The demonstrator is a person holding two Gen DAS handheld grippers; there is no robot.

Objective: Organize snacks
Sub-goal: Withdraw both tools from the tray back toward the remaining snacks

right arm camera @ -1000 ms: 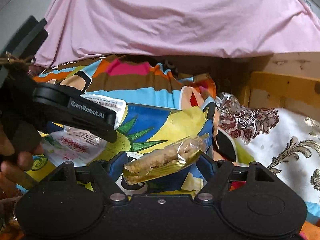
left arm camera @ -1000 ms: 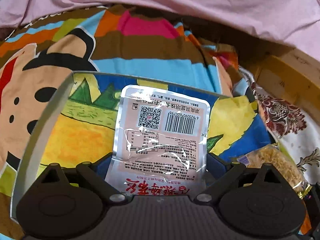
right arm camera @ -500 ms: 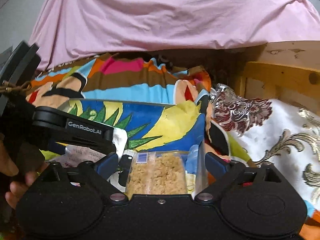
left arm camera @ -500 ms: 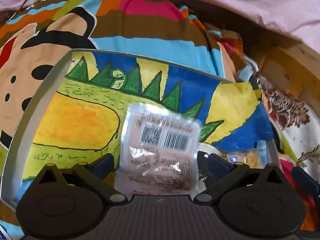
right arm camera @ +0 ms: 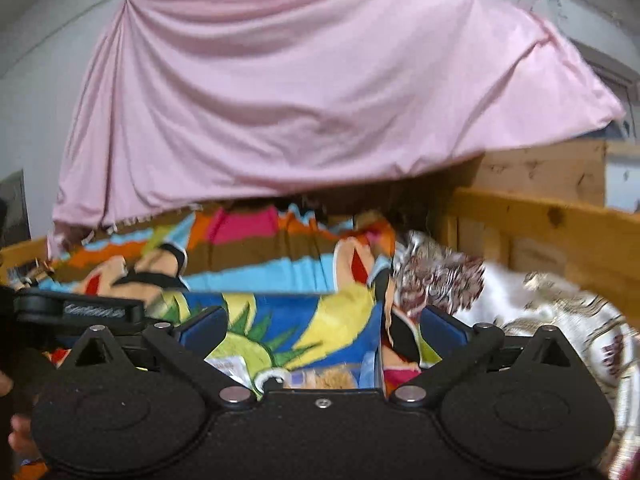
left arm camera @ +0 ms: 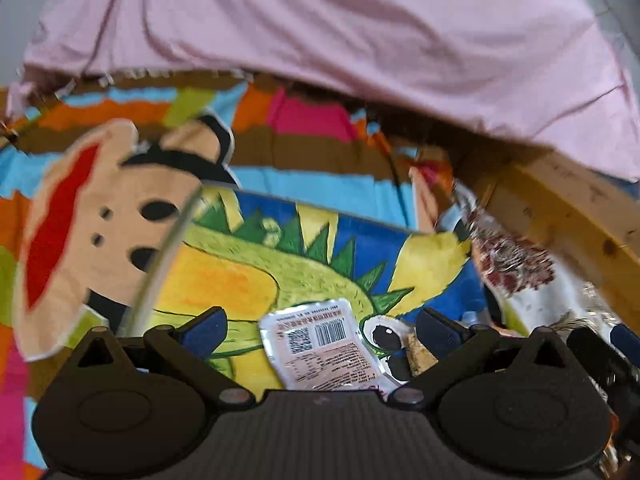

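A pink and silver snack packet (left arm camera: 320, 356) lies flat, barcode up, on the dinosaur-painted tray (left arm camera: 160, 264). A crumbly bar in clear wrap (left arm camera: 418, 354) lies just right of it. My left gripper (left arm camera: 320, 330) hangs open above the packet, its pads clear of it. My right gripper (right arm camera: 322, 328) is lifted higher, its jaws opening, with nothing between them. Low in the right wrist view are the bar (right arm camera: 332, 378), a corner of the packet (right arm camera: 232, 366) and the tray (right arm camera: 304, 312). The left gripper (right arm camera: 80, 310) shows at that view's left edge. Both views are blurred.
A bright cartoon-print blanket (left arm camera: 280, 152) lies under and behind the tray. A pink sheet (right arm camera: 300, 100) hangs across the back. A wooden bed frame (right arm camera: 540, 232) and a white floral cloth (right arm camera: 520, 292) are on the right. Fingers of a hand (right arm camera: 16, 436) show bottom left.
Both grippers rose and drew back from the tray. The left let go of the packet, which now lies flat. The right jaws widened and the bar dropped out into the tray.
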